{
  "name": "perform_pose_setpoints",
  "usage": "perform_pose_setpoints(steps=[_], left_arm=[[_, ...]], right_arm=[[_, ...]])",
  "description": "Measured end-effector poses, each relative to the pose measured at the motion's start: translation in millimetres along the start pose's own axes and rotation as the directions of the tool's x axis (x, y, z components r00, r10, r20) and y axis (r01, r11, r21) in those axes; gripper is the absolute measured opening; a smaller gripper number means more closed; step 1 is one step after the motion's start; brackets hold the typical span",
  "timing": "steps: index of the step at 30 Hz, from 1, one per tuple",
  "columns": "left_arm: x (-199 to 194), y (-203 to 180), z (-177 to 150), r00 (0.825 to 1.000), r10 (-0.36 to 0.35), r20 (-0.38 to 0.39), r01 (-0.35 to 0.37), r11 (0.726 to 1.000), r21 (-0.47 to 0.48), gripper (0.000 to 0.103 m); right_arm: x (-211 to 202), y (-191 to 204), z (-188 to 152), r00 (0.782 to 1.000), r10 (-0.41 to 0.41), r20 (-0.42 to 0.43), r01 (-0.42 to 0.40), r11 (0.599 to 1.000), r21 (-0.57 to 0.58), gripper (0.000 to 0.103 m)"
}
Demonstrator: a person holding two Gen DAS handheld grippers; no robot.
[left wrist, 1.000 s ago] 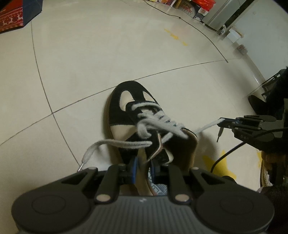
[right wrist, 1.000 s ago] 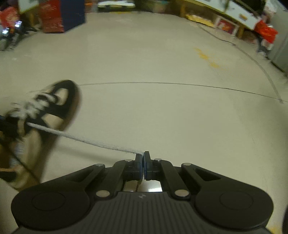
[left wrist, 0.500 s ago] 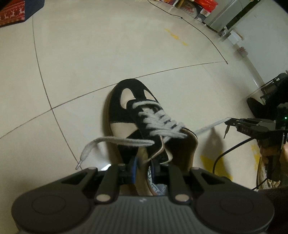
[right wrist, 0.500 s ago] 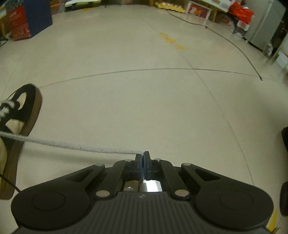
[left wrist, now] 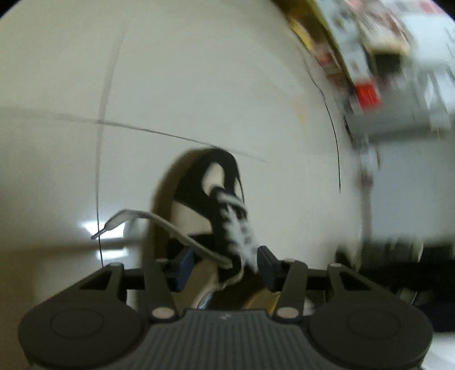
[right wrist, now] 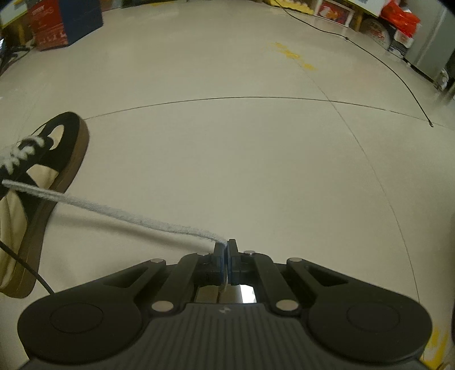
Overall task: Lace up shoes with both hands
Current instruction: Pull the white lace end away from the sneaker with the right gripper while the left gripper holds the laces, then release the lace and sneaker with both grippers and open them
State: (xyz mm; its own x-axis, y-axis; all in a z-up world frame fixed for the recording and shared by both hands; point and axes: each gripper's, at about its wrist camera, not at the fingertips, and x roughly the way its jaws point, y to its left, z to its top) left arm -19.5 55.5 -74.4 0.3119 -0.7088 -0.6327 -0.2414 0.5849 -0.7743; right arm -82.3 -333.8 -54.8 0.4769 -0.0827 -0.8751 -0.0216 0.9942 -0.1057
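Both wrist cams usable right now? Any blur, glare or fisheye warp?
Left wrist view: heavy motion blur, with the shoe, its loose lace end and the shelves at right smeared, and a bright glare patch on the floor. Right wrist view: sharp, the lace clamped in the right gripper is crisp; floor joints bow from the fisheye, corners are dark.

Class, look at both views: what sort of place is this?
Probably a storeroom or workroom: a bare pale tiled floor, red and blue cardboard boxes stacked along the wall, and a loose black cable trailing across it.
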Motion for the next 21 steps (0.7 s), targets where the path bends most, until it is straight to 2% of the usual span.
perform_pose_setpoints(steps=[1,3,4,5,8,11,16,18,21], left_arm=[[4,4,1,1.000,-0.003,0.001,0.003,0.998,-0.057,0.044],[11,9,2,1.000,0.001,0.005,0.000,0.990,-0.144,0.024],[12,10,0,1.000,0.021,0.016,-0.018,0.986,-0.167,0.017],[14,10,-1,0.999,0.043,0.028,-0.037,0.982,-0.187,0.001],[6,0,-5,0.988,0.129,0.088,-0.118,0.986,-0.120,0.001],[-3,-10,-7,0.969,0.202,0.139,-0.194,0.979,-0.068,0.002],[-6,3,3,0.953,0.269,0.140,-0.252,0.959,-0.129,0.002],[-6,12,7,0.937,0.316,0.151,-0.298,0.946,-0.129,0.002],[-11,22,15,0.895,0.402,0.191,-0.390,0.915,-0.098,0.002]], right_arm=[[1,0,0,1.000,0.002,-0.003,-0.002,1.000,-0.003,0.001],[-2,-1,0,1.000,0.003,0.001,-0.003,1.000,0.000,0.001],[-3,-2,-1,1.000,-0.002,0.002,0.002,1.000,0.000,0.001],[-3,-3,-2,1.000,-0.007,0.002,0.007,1.000,0.001,0.001],[-1,-7,-5,0.998,-0.055,-0.004,0.055,0.998,0.001,0.001],[0,-17,-9,0.998,-0.059,-0.036,0.061,0.996,0.068,0.001],[7,-12,-15,0.995,-0.087,-0.055,0.087,0.996,0.016,0.001],[10,-17,-16,0.994,-0.090,-0.067,0.091,0.995,0.026,0.001],[12,-34,-18,0.990,-0.118,-0.080,0.122,0.991,0.053,0.002]])
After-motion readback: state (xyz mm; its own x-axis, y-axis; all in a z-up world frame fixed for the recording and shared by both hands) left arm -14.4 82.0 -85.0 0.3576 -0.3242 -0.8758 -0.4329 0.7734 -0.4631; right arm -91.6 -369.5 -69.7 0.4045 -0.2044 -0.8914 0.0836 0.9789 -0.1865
